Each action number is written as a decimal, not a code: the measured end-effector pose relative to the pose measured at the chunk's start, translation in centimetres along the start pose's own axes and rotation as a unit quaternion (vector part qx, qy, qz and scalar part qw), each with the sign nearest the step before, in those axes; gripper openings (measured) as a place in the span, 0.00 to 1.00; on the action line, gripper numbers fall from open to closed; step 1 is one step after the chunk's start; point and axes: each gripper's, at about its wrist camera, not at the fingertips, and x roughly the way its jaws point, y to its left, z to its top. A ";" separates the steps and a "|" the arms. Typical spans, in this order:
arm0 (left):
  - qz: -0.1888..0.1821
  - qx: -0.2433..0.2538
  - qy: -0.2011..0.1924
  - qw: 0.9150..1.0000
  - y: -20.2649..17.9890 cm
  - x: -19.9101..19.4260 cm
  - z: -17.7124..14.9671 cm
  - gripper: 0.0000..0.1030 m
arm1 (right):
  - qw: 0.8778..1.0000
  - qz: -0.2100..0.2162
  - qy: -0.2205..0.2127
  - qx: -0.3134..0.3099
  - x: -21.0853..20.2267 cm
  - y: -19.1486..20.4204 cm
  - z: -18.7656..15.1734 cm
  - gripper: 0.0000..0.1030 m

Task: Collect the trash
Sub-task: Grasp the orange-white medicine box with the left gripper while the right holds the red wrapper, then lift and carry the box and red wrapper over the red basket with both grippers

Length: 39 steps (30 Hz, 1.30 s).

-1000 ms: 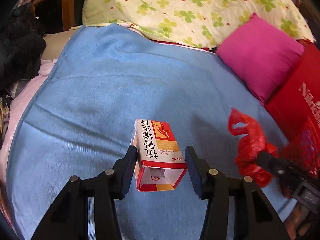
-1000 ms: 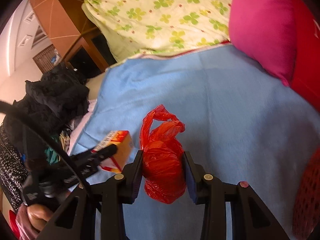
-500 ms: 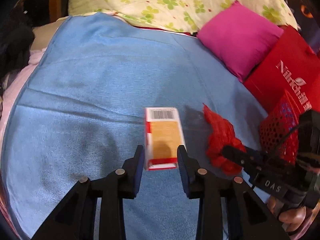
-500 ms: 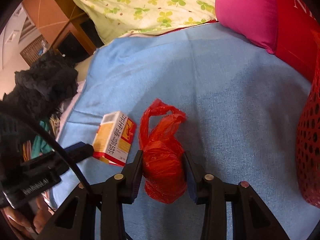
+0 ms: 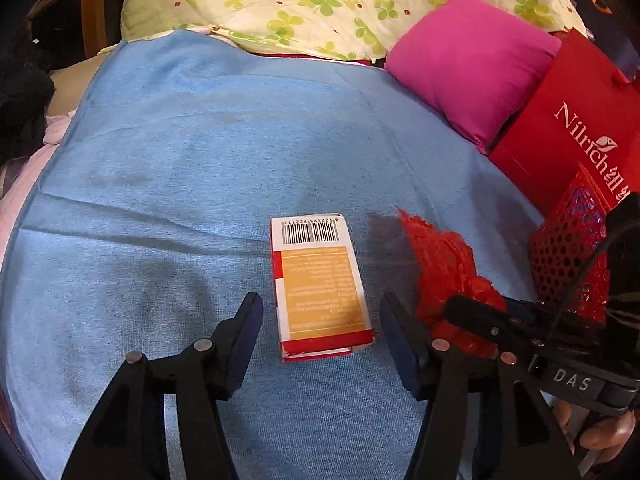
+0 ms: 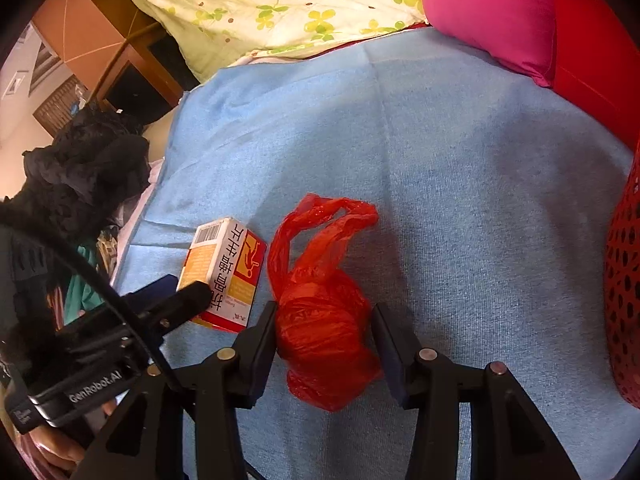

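Observation:
A white, orange and red carton box lies flat on the blue bedsheet, barcode side up. My left gripper is open, its fingers on either side of the box with gaps. The box also shows in the right wrist view. A red plastic bag lies on the sheet between the fingers of my right gripper, which is open, with a small gap on the right side. The bag also shows in the left wrist view, right of the box.
A red perforated basket stands at the right, also in the right wrist view. Behind it are a red Nilrich bag, a pink pillow and a floral quilt. Dark clothes lie off the bed's left edge.
The left gripper turned the box flat, set it on the sheet and opened. The right gripper lowered the red bag onto the sheet and opened its fingers.

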 end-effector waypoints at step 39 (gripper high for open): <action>0.147 0.053 -0.144 0.977 -7.6 -8.7 -1.6 0.46 | 0.962 0.037 -0.250 -0.105 -13.8 0.4 -1.1 0.43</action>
